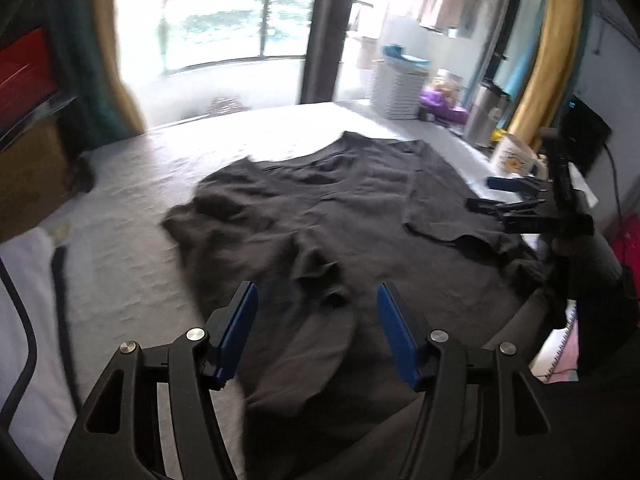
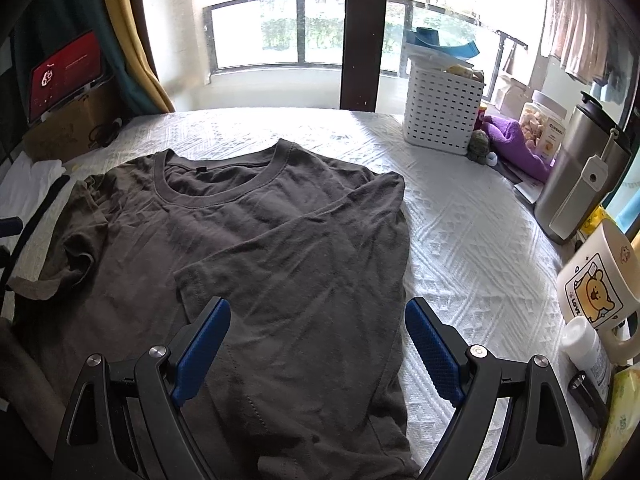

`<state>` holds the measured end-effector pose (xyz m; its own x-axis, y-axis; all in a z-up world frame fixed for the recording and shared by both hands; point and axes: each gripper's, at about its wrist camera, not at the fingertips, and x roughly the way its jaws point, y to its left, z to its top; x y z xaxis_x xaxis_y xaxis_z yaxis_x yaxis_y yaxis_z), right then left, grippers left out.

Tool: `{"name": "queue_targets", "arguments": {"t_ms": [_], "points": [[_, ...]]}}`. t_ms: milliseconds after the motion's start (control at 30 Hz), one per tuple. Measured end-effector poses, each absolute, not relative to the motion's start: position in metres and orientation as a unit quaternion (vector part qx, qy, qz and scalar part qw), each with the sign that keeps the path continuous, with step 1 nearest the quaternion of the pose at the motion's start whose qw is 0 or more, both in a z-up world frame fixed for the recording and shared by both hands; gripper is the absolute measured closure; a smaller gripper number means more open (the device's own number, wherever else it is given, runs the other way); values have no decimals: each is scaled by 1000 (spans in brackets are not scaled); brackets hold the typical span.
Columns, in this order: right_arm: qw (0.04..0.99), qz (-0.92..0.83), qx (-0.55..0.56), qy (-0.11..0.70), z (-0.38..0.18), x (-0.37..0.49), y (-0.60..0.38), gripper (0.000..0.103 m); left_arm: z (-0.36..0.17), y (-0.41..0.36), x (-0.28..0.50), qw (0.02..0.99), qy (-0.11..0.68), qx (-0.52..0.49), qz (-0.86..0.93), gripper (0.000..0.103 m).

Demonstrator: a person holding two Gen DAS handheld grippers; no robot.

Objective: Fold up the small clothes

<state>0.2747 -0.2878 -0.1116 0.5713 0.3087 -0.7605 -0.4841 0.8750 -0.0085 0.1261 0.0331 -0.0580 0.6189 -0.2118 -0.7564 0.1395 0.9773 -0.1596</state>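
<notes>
A dark grey T-shirt (image 2: 260, 240) lies face up on the white textured cover (image 2: 460, 220), collar at the far end. Its right-hand sleeve is folded inward across the chest, and the left-hand sleeve is crumpled. My right gripper (image 2: 318, 320) hangs open above the shirt's lower right part with nothing between its blue pads. In the left wrist view the T-shirt (image 1: 340, 208) looks rumpled, with a bunched fold just ahead of my left gripper (image 1: 316, 308). That gripper is open above the cloth and holds nothing. The right gripper (image 1: 480, 193) shows at the shirt's right edge.
Along the right side stand a white slotted basket (image 2: 442, 112), a purple cloth (image 2: 512, 140), a snack jar (image 2: 546, 128), a steel flask (image 2: 576, 184), a bear mug (image 2: 596, 284) and a small white bottle (image 2: 584, 344). A white garment (image 2: 28, 184) and a cardboard box (image 2: 64, 128) sit at the left.
</notes>
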Motion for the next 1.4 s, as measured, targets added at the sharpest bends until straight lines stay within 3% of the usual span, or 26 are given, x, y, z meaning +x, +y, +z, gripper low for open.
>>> {"name": "queue_targets", "arguments": {"t_ms": [433, 500, 533, 567, 733, 900, 1000, 1033, 1067, 1100, 1133, 1400], "points": [[881, 228, -118, 398, -107, 260, -276, 13, -102, 32, 99, 874, 476, -4, -99, 41], [881, 230, -121, 396, -106, 257, -273, 13, -99, 32, 96, 887, 455, 4, -78, 50], [881, 230, -122, 395, -105, 255, -272, 13, -94, 32, 94, 894, 441, 9, -75, 71], [881, 231, -122, 394, -105, 253, -272, 13, -89, 31, 93, 898, 432, 10, -79, 82], [883, 226, -119, 395, -105, 249, -275, 13, -81, 17, 94, 901, 416, 17, -121, 91], [884, 223, -119, 394, -104, 246, -278, 13, -89, 20, 96, 891, 438, 5, -124, 91], [884, 218, -117, 396, -105, 247, -282, 13, -91, 27, 95, 888, 447, 4, -108, 88], [884, 217, -117, 397, -105, 248, -282, 13, -92, 30, 95, 887, 451, 9, -98, 72], [884, 217, -116, 397, -106, 248, -282, 13, -92, 32, 94, 887, 452, 13, -90, 47], [884, 217, -117, 397, -106, 248, -282, 13, -92, 34, 91, 889, 449, 16, -84, 39], [884, 219, -117, 396, -106, 249, -282, 13, -90, 36, 88, 892, 444, 17, -83, 35], [879, 233, -121, 398, -109, 251, -271, 13, -102, 17, 84, 886, 448, 77, -95, 35]]}}
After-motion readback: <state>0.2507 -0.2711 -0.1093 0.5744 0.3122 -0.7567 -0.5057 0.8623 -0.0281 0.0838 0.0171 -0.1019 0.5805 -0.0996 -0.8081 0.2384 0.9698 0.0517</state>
